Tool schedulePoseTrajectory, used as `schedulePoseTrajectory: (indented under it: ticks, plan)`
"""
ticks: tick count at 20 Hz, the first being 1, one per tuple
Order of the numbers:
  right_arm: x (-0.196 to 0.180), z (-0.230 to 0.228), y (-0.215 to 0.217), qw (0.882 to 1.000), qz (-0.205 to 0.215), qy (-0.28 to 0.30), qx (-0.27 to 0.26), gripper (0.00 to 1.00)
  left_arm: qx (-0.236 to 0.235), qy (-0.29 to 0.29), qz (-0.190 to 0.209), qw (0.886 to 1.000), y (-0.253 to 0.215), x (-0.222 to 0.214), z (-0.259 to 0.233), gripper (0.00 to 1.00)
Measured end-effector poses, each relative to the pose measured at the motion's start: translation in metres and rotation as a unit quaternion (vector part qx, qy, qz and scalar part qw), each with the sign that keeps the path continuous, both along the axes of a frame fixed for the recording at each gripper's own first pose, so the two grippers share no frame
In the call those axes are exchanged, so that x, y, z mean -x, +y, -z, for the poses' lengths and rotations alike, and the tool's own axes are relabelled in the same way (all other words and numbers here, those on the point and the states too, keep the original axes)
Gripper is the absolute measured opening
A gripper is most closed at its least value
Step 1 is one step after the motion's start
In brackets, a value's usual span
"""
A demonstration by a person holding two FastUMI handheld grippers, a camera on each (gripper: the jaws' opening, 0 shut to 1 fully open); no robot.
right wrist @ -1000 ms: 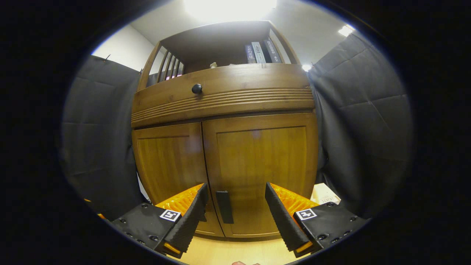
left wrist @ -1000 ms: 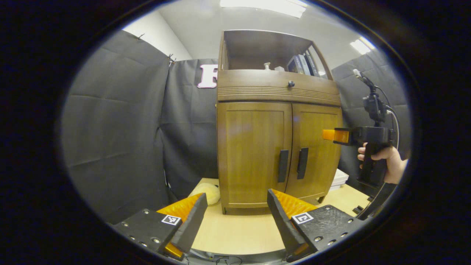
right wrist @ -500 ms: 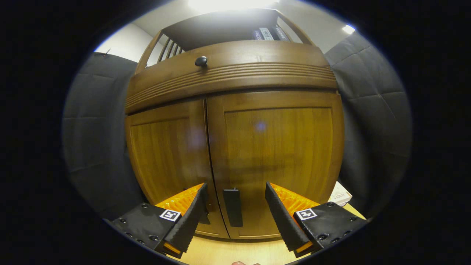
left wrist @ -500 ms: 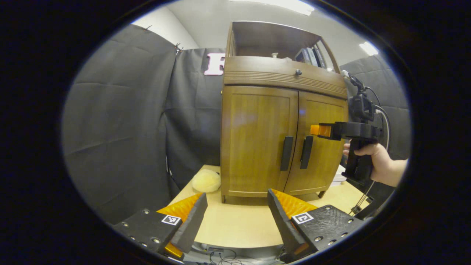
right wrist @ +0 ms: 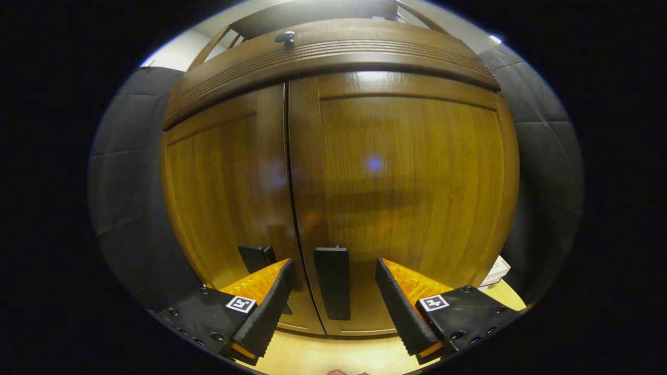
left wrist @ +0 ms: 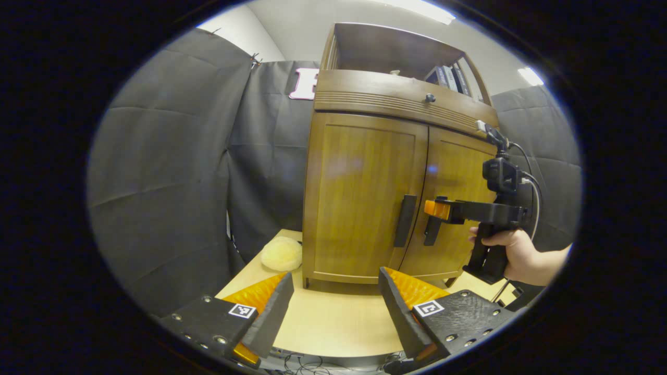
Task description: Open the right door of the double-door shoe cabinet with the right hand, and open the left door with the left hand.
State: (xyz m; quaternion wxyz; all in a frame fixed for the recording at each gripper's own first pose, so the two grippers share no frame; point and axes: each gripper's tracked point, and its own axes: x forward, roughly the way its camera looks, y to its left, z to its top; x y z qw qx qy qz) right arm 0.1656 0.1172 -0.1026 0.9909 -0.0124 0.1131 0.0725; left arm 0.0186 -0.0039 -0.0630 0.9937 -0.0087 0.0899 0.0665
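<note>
- Left gripper view: the left gripper hangs released, well back over the pale wooden tabletop. The brown wooden double-door shoe cabinet stands on it, both doors closed, with two black bar handles.
- Right gripper view: the right gripper, fingers spread, brackets the right door's black handle. The step is reaching; next, I judge, clench and pull.

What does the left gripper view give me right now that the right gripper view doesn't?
Left gripper view alone: the right gripper side-on at the right door handle, the hand holding it, and a yellow plush on the table.

Right gripper view alone: that handle close-up between its open jaws, not yet gripped.

Both: the cabinet, both doors closed.
</note>
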Motion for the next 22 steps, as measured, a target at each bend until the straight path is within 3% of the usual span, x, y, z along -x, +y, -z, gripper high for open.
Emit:
schedulePoseTrajectory:
  ticks: [2, 3, 5, 8, 12, 18, 19, 21, 22]
  plan:
    - [-0.004, 0.009, 0.001, 1.0, 0.002, 0.009, 0.003, 0.98, -0.003, 0.003, 0.001, 1.0, 0.001, -0.005, 0.005, 0.95]
    - [-0.005, 0.011, 0.0, 1.0, 0.001, 0.012, 0.005, 0.93, -0.003, 0.007, 0.003, 1.0, -0.001, -0.006, 0.009, 0.95]
    - [-0.013, 0.014, 0.001, 1.0, 0.004, 0.012, 0.005, 0.92, -0.002, 0.019, 0.008, 1.0, -0.003, -0.009, 0.016, 0.96]
    - [-0.02, 0.017, -0.001, 1.0, 0.016, 0.01, 0.007, 0.74, 0.004, 0.031, 0.013, 0.999, -0.003, -0.011, 0.023, 0.95]
    - [-0.02, 0.022, 0.003, 0.999, 0.025, 0.019, 0.011, 0.4, 0.044, 0.036, 0.023, 0.998, -0.004, -0.007, 0.031, 0.93]
    - [-0.02, 0.024, 0.003, 1.0, 0.003, 0.02, 0.024, 0.24, 0.044, 0.014, 0.022, 0.999, -0.001, -0.004, 0.02, 0.96]
    - [-0.019, 0.024, 0.006, 1.0, -0.004, 0.016, 0.02, 0.15, 0.04, 0.012, 0.023, 0.999, 0.001, -0.002, 0.018, 0.96]
    - [-0.02, 0.024, 0.004, 0.999, -0.016, 0.023, 0.028, 0.09, 0.031, 0.01, 0.028, 0.999, 0.001, -0.002, 0.017, 0.95]
    - [-0.019, 0.024, 0.005, 0.999, -0.016, 0.023, 0.029, 0.12, 0.026, 0.01, 0.029, 0.999, 0.002, -0.001, 0.015, 0.95]
